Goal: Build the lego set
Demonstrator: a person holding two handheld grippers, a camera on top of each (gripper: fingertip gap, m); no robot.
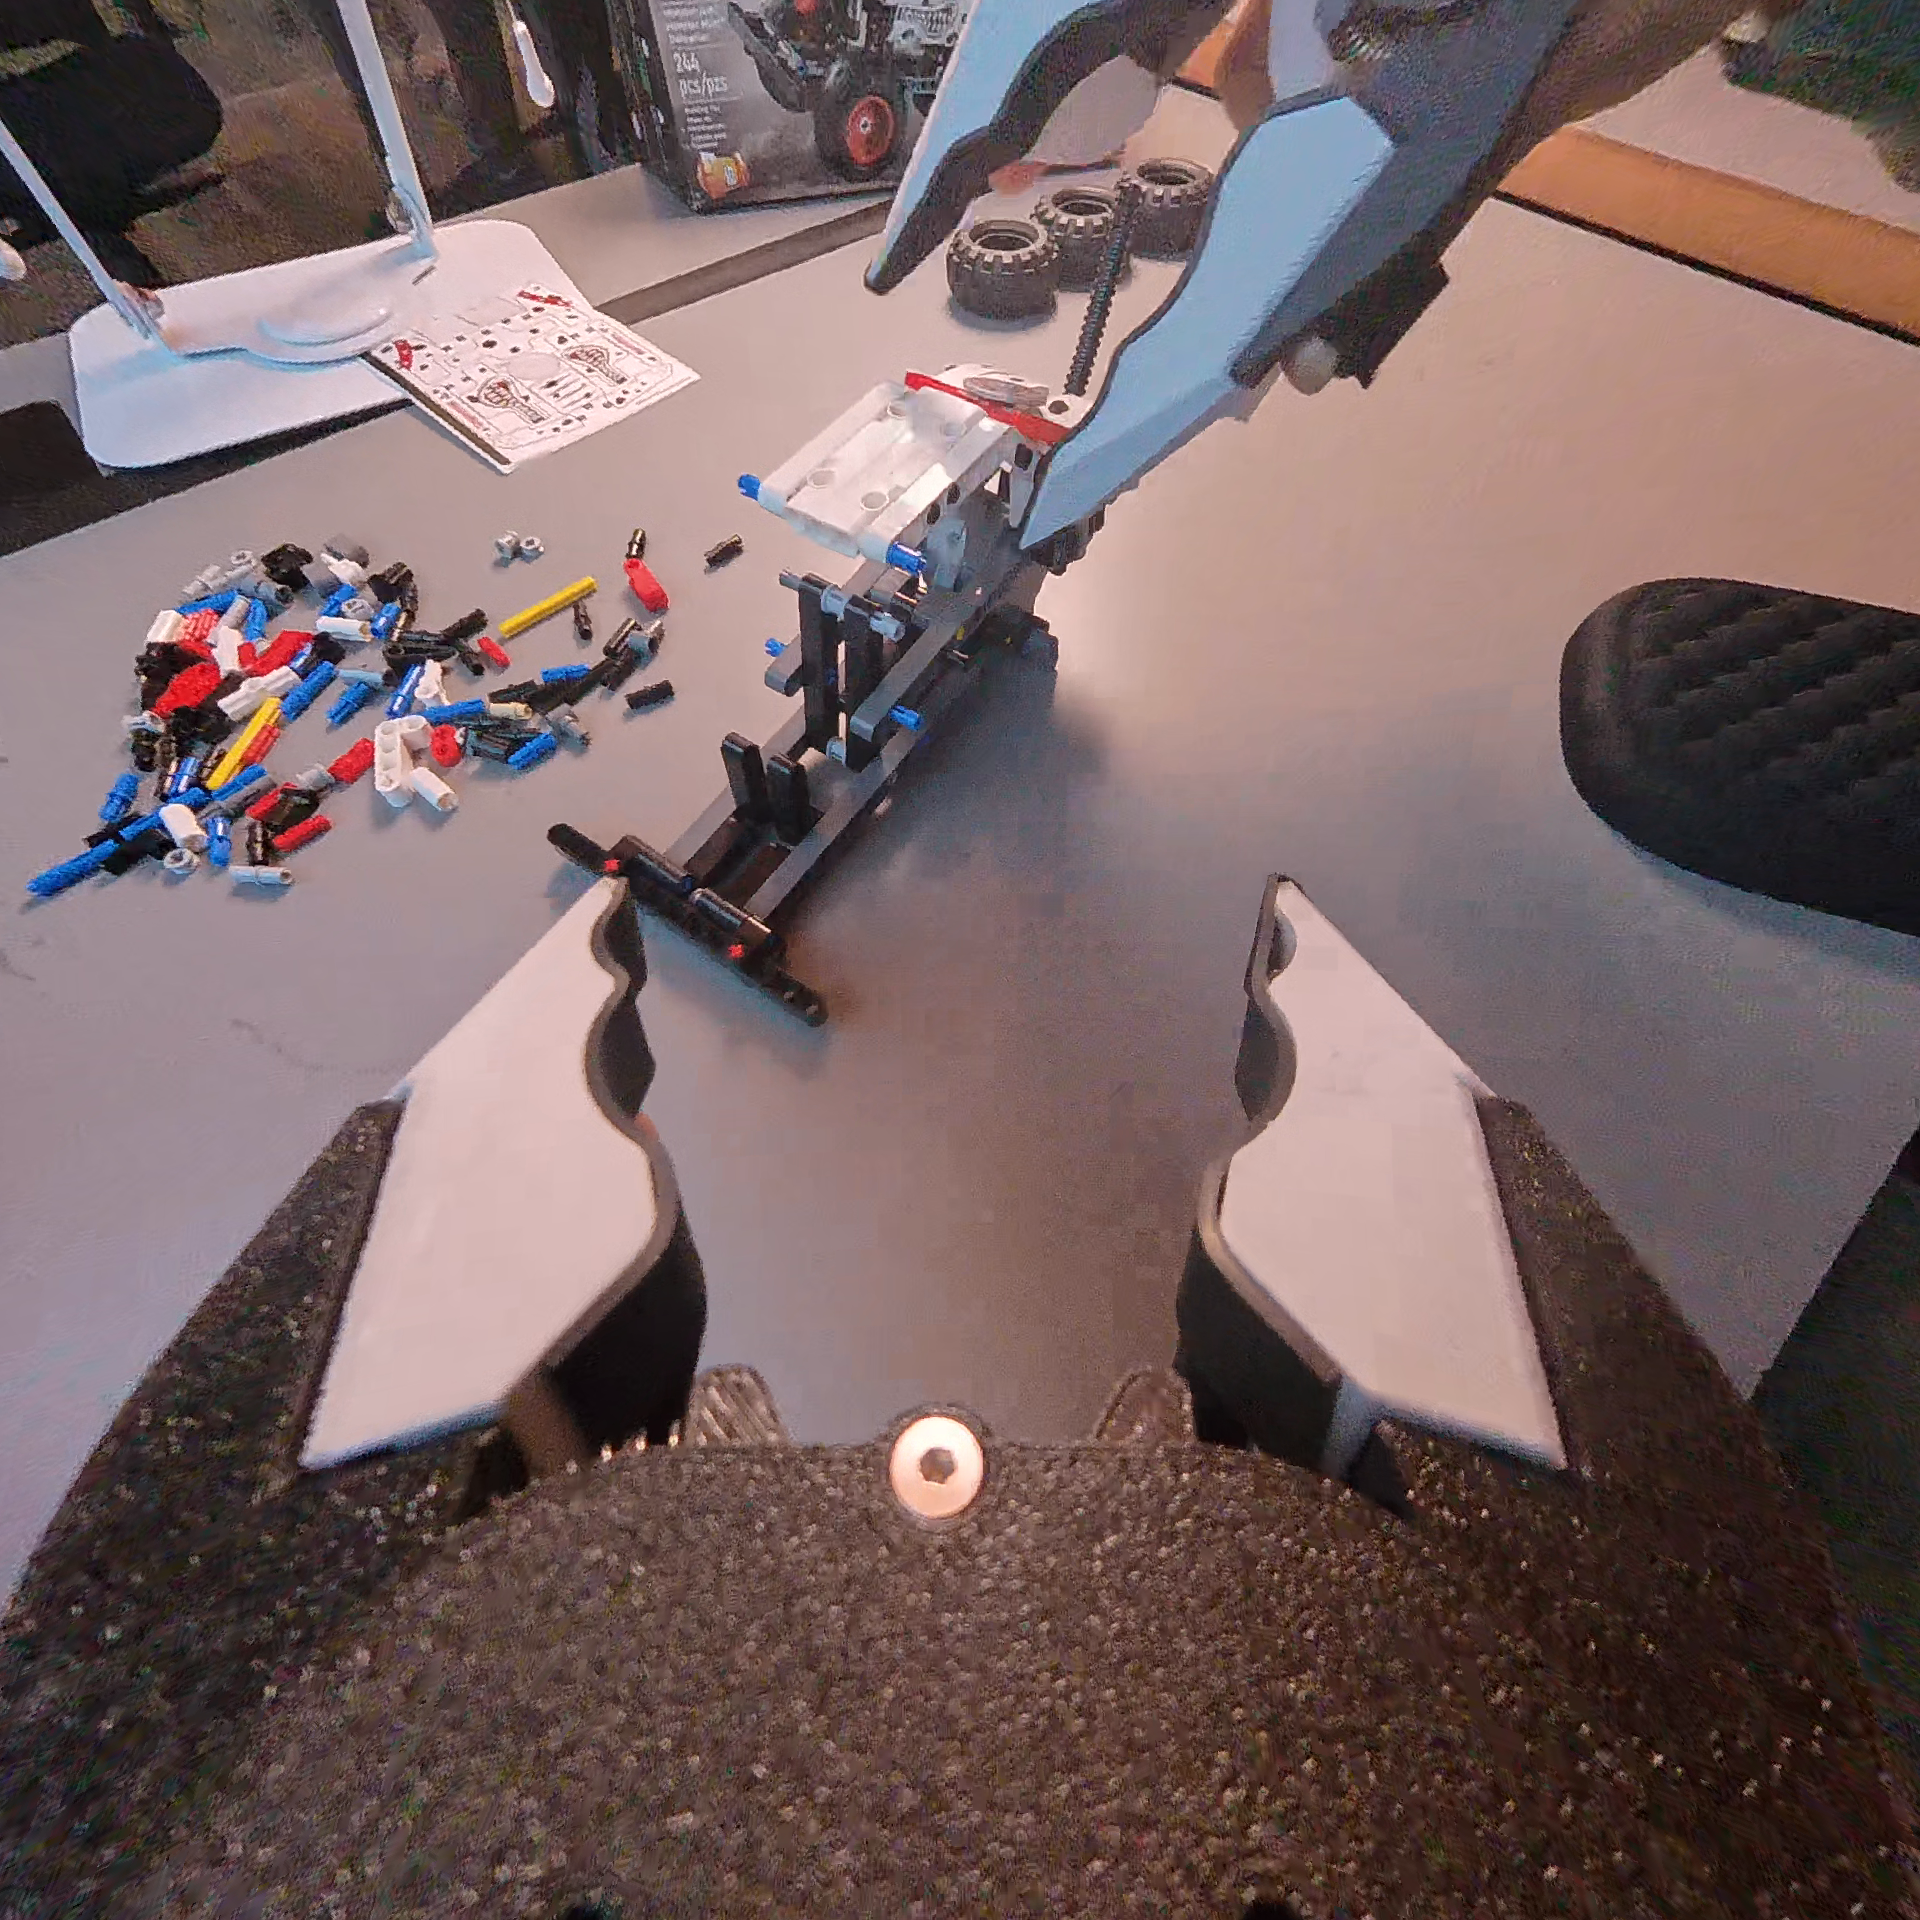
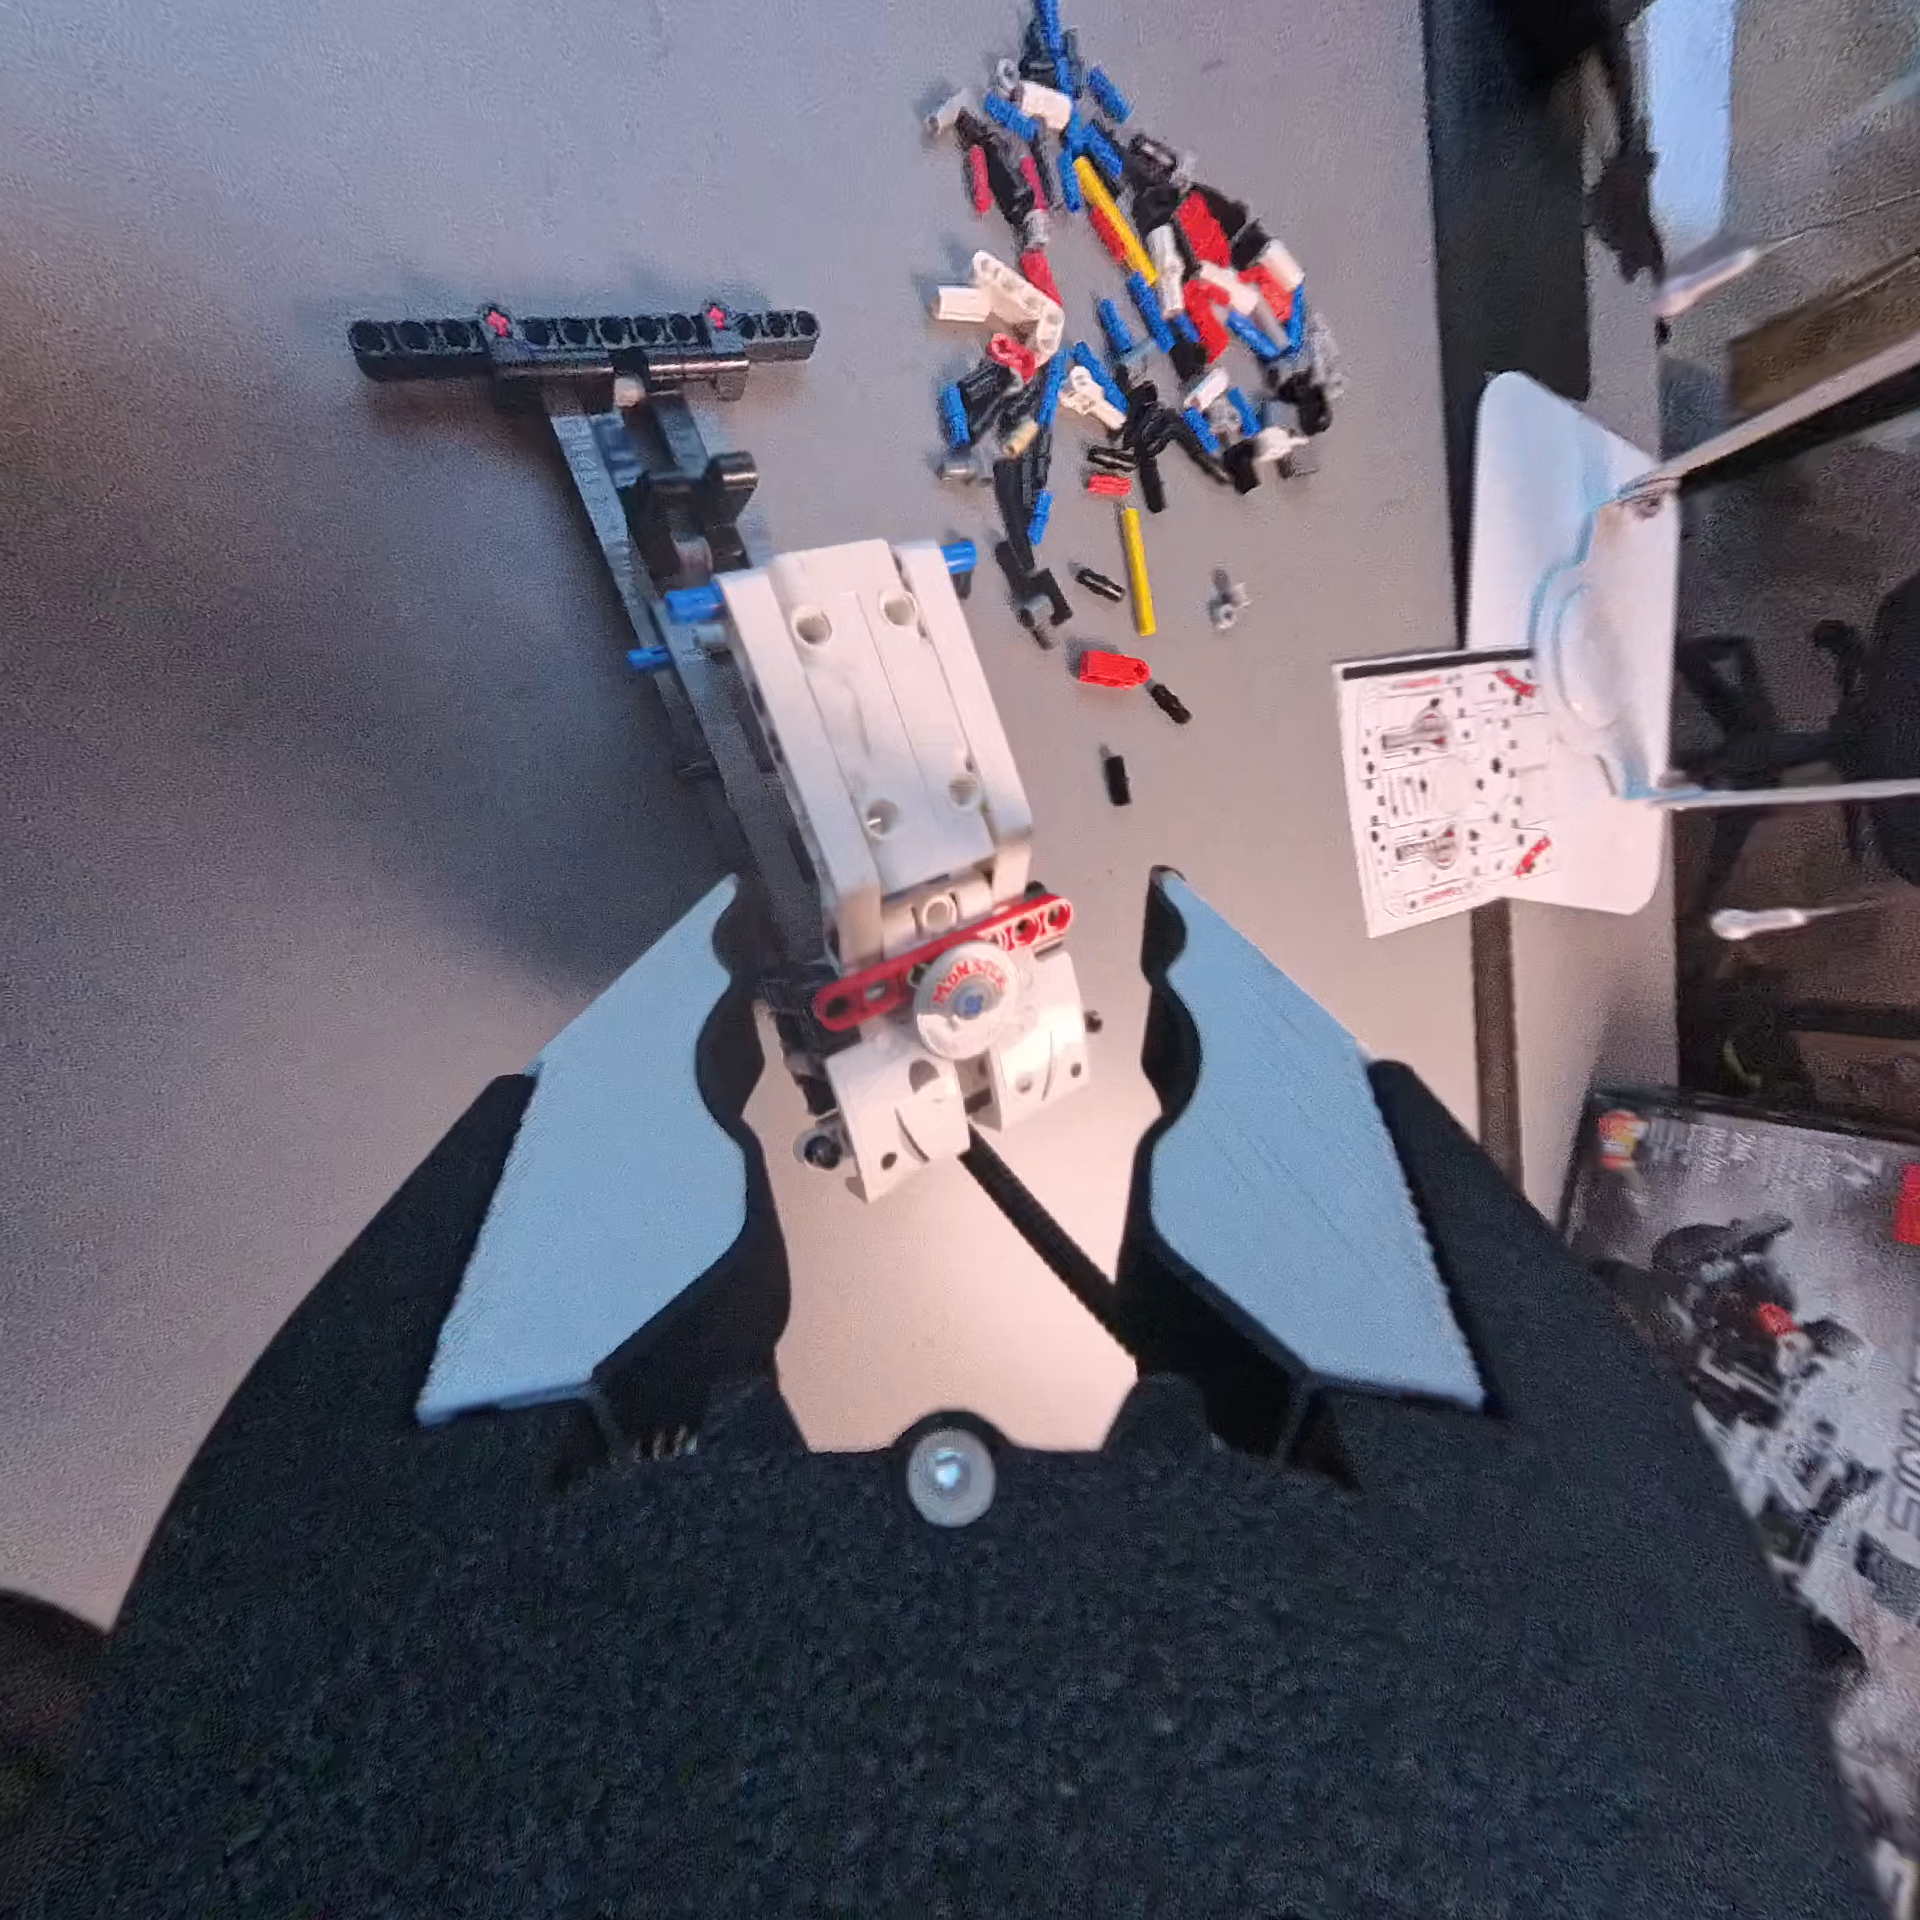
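Observation:
The partly built lego model [image 1: 831,665] lies on the grey table [image 1: 1039,1091]. It is a long black chassis with a black cross beam at my end and a white panel with a red beam at the far end. My left gripper [image 1: 945,904] is open and empty, just short of the cross beam [image 1: 717,920]. My right gripper [image 1: 961,405] is open and comes in from the top, one fingertip [image 1: 1049,509] against the model's far end. In the right wrist view the right gripper [image 2: 945,888] is open and straddles the model's [image 2: 862,727] white and red end, with a black ribbed rod [image 2: 1039,1226] between the fingers.
A pile of loose small pieces [image 1: 312,707] lies left of the model and also shows in the right wrist view [image 2: 1122,291]. Three black tyres [image 1: 1081,229], the set's box [image 1: 790,94], a printed sheet [image 1: 530,369] and a white stand base [image 1: 260,332] sit at the back. A black padded rest [image 1: 1756,748] is at the right.

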